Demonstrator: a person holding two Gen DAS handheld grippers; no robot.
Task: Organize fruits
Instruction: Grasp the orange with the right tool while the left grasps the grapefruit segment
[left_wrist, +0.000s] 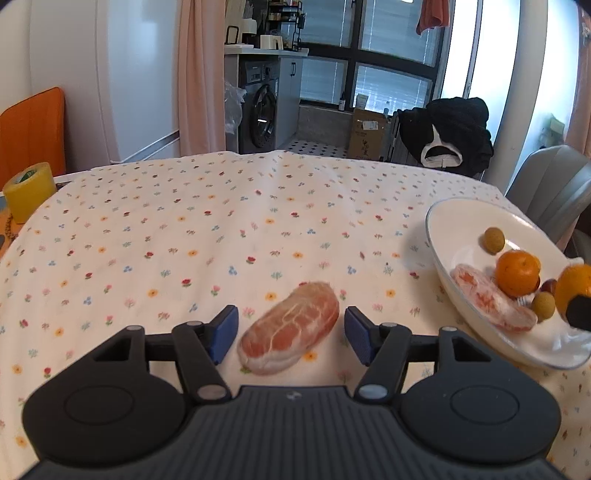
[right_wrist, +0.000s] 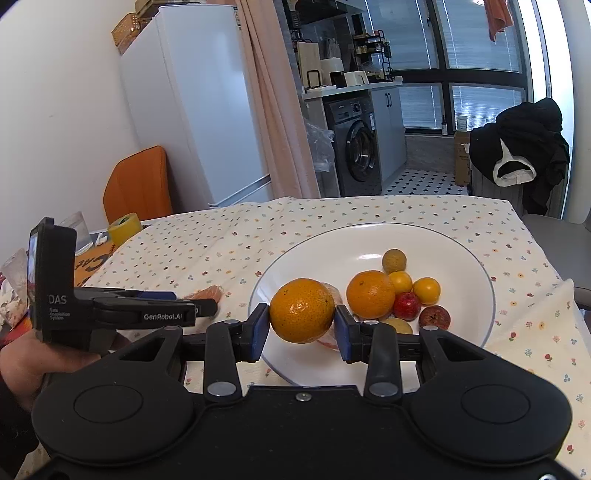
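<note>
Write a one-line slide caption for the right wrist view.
Right gripper holds an orange above the white plate of assorted fruit.

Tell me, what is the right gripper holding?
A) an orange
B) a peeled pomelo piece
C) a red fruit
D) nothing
A: the right gripper's blue pads press both sides of an orange above the plate; the peeled piece lies on the cloth between the left gripper's open fingers.

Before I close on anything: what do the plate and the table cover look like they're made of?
Plate: likely glazed ceramic, white, glossy with window glare and a thin dark rim line. Table cover: woven fabric, matte, floral print, with soft creases and a folded corner.
</note>
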